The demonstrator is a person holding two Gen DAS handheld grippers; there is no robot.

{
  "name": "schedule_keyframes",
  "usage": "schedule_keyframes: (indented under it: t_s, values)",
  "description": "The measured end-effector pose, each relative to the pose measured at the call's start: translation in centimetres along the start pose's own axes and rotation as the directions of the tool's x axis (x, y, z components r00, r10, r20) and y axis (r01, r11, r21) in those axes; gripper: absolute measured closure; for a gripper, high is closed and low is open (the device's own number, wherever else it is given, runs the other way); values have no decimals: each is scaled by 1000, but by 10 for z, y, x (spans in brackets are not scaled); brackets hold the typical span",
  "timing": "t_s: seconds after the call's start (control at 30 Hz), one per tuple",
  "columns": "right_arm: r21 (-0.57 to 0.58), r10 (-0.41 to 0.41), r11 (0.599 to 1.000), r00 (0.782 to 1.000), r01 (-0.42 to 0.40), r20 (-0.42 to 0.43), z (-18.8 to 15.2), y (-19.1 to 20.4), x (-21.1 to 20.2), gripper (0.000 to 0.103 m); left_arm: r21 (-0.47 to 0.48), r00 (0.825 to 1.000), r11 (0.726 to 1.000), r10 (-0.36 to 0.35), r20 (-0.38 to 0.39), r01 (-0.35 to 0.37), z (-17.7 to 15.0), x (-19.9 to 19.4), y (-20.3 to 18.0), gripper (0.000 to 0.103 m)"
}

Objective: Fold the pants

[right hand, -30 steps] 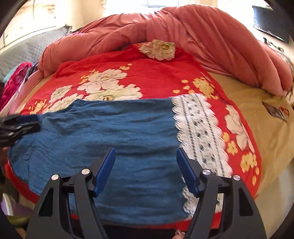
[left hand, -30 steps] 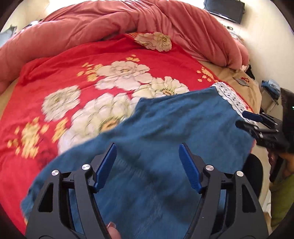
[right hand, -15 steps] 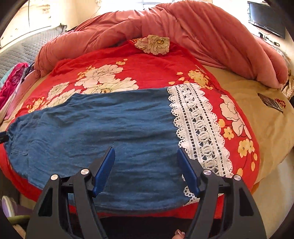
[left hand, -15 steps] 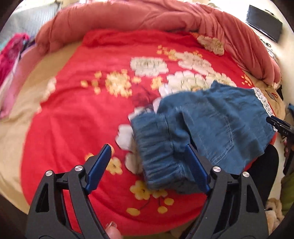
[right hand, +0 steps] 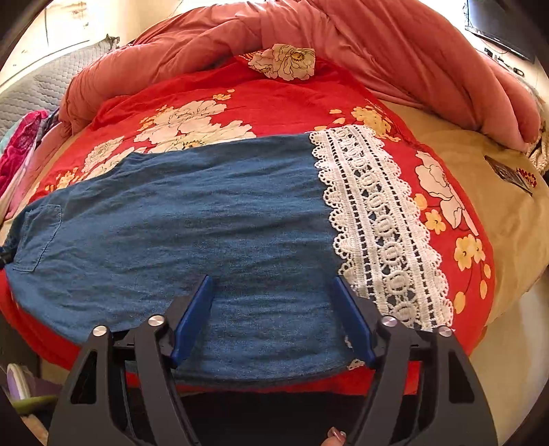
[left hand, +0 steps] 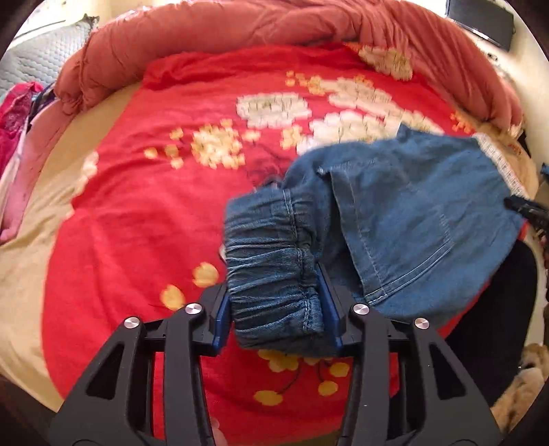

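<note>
- left hand-held gripper point(left hand: 276, 310) was clamped on the bunched elastic waistband point(left hand: 271, 271) of the denim pants point(left hand: 394, 212)
- pants lay crumpled on the red floral bedspread point(left hand: 144, 219)
- pink duvet point(left hand: 223, 27) heaped up behind

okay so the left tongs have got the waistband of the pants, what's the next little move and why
Probably carry the waistband across toward the lace hem. The left tongs are clamped on the gathered elastic, the pants lie flat on the red bedspread, and the right tongs hang open above the leg, gripping nothing.
</note>
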State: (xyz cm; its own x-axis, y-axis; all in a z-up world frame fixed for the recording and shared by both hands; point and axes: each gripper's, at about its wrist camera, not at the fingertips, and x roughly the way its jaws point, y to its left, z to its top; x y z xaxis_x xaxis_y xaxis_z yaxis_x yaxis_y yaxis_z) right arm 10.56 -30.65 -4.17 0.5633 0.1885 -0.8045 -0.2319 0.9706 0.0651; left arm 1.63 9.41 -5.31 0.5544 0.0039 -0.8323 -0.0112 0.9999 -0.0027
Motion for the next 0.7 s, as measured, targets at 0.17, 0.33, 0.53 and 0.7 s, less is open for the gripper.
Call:
schedule_keyframes:
  t_s: [0.17,0.33,0.53,0.7]
  values:
    - [-1,-3,1000,1000,3,-8,0,-1,-1,31,-29,1000,1000,-9,19,9,3,-6,11,47]
    - [-2,-14,1000,1000,14,-10,-1,0,-1,30,-99,997,995,-21,79,29,13,-43,40,40]
    - [0,-21,1000,1000,21,-12,-3,0,-3,30,-108,978,992,79,192,-59,36,-85,52,40]
    - [-10,-34,999,999,34,-13,-4,2,-7,31,-60,976,998,-10,218,24,57,-78,22,40]
